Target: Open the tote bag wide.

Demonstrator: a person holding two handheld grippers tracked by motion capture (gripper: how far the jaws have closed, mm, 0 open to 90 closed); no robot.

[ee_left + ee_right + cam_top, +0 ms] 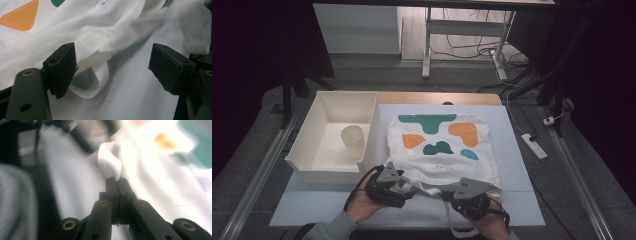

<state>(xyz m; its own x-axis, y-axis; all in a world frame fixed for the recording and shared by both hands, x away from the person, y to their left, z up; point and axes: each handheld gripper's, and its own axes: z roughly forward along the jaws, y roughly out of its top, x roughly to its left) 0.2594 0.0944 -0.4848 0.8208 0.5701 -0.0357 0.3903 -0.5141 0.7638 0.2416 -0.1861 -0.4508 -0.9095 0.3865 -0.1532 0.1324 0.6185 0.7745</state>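
Observation:
A white tote bag [442, 145] printed with green and orange shapes lies flat on the white table top [517, 165]. My left gripper [411, 189] rests at the bag's near left corner. In the left gripper view it [116, 67] is open. Bunched bag fabric [112, 37] and a strap loop [92, 82] lie between the jaws, with the pads apart from them. My right gripper [451, 194] is at the bag's near edge. Seen in the right gripper view, it [117, 180] is shut on a white strap [110, 165], which rises from the closed tips. That view is blurred.
A cream open box [324, 167] stands at the left of the table with a paper cup [352, 137] upright inside it. A power strip [533, 145] lies on the floor to the right. Desk legs [427, 45] stand beyond the far edge.

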